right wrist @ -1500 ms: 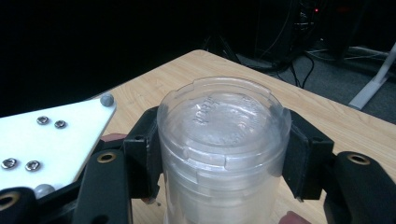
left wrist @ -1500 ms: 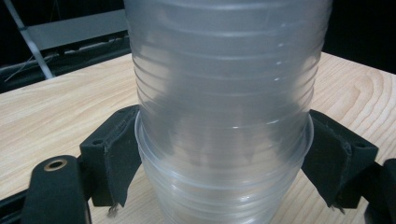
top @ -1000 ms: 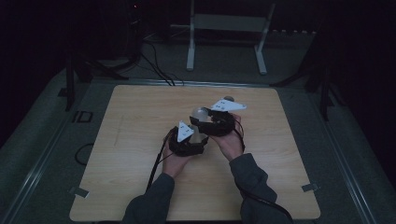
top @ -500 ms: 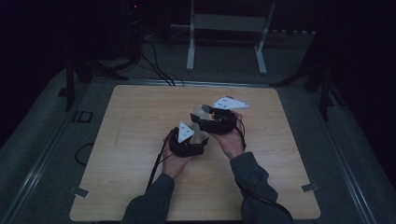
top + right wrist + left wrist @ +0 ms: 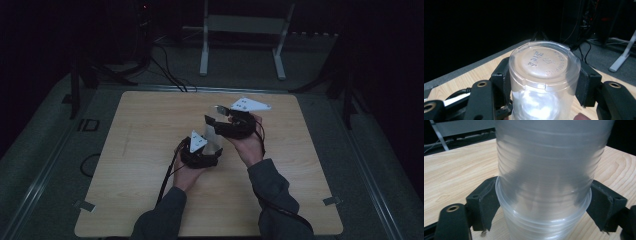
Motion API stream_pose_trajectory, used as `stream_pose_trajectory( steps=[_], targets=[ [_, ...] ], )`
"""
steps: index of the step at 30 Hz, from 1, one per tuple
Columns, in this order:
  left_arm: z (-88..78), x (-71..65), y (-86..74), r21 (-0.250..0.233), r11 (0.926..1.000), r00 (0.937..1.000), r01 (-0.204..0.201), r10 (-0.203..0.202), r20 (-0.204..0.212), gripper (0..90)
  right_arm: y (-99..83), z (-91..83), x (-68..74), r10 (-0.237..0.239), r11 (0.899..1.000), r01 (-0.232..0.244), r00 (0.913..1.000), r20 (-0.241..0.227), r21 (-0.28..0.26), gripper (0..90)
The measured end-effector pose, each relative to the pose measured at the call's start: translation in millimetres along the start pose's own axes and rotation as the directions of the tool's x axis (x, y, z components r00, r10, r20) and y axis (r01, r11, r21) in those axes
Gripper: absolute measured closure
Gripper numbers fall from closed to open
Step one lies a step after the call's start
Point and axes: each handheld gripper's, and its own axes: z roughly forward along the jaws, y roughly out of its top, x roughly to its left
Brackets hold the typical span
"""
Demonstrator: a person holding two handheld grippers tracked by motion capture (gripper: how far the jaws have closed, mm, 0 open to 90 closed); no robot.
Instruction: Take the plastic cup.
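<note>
Cups point(image 5: 214, 134), clear and stacked, span between both grippers above the table point(image 5: 145, 150) in the high view, mostly hidden by hands. Left gripper view: left gripper point(image 5: 544, 202) jaws, just opening, flank the lower cup's rim point(image 5: 541, 220). Right gripper view: right gripper point(image 5: 544, 80) clamps the upper cup's base point(image 5: 544, 62).

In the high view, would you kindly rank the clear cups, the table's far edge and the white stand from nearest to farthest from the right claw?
1. Clear cups: between the right claw's jaws.
2. Far edge of the table: beyond the claw.
3. White stand: on the floor past the table, at the top.
</note>
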Motion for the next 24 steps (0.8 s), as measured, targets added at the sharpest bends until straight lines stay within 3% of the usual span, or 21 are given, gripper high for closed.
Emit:
stream_pose_trajectory(
  steps=[10, 24],
  targets=[
    [-12.5, 3.2, 2.3, -0.02, 0.9996, 0.9997, 0.021, -0.021, 0.012, 16.0, 18.7, -14.1, 0.7, 0.005, 0.998, -0.005, 0.9999, -0.011, -0.056, 40.5],
    [-28.6, 6.1, -1.4, -0.041, 0.9988, 0.9993, 0.026, -0.025, 0.027, 20.0, 15.5, -45.4, -20.4, 0.024, 0.997, -0.02, 0.998, 0.058, -0.073, 40.6]
  ],
)
